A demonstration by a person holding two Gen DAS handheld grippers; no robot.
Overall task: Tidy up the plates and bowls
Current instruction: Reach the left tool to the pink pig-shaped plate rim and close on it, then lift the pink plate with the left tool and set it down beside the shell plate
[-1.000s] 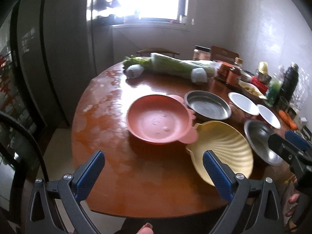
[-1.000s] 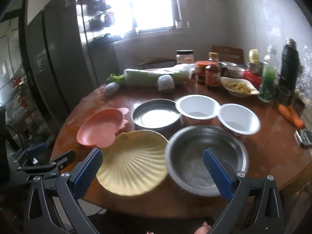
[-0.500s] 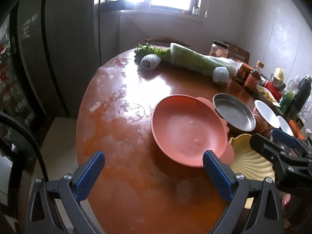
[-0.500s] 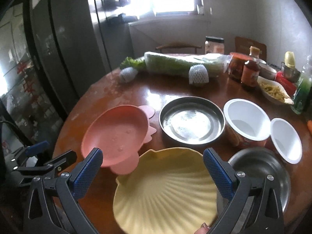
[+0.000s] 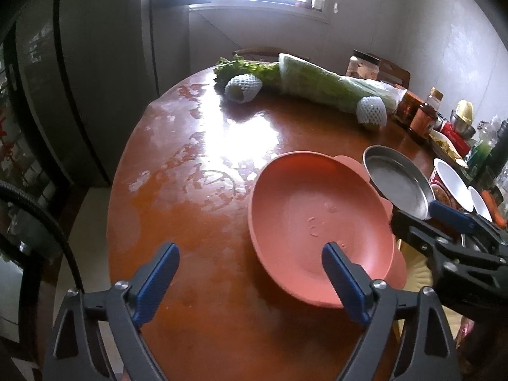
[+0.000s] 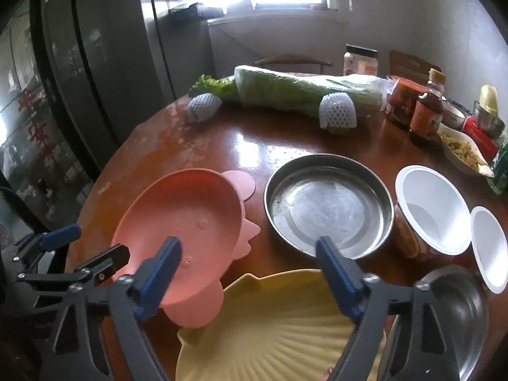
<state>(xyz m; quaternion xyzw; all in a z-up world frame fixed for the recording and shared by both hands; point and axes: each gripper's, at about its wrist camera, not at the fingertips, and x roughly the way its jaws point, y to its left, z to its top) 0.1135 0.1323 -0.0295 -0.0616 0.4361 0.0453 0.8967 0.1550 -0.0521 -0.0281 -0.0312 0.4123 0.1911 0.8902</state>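
A pink plate with ears [image 5: 317, 228] [image 6: 187, 222] lies on the round brown table [image 5: 190, 197]. My left gripper [image 5: 250, 273] is open and empty, its right finger over the pink plate's near rim. My right gripper [image 6: 247, 270] is open and empty above a yellow shell-shaped plate [image 6: 279, 327], whose edge shows in the left wrist view [image 5: 416, 273]. A steel pan [image 6: 328, 204] [image 5: 400, 184], two white bowls [image 6: 431, 209] [image 6: 489, 247] and a steel bowl [image 6: 460, 311] lie to the right.
A wrapped cabbage [image 6: 301, 92], two foam-netted fruits [image 6: 203, 106] [image 6: 336, 111], jars and sauce bottles [image 6: 425, 111] and a dish of food [image 6: 463, 152] stand along the table's far side. A dark refrigerator [image 5: 63, 79] stands left. A chair [image 6: 292, 62] is behind the table.
Both grippers have moved forward and lower over the table. The pink plate and the yellow plate look larger and nearer. No dish has moved.
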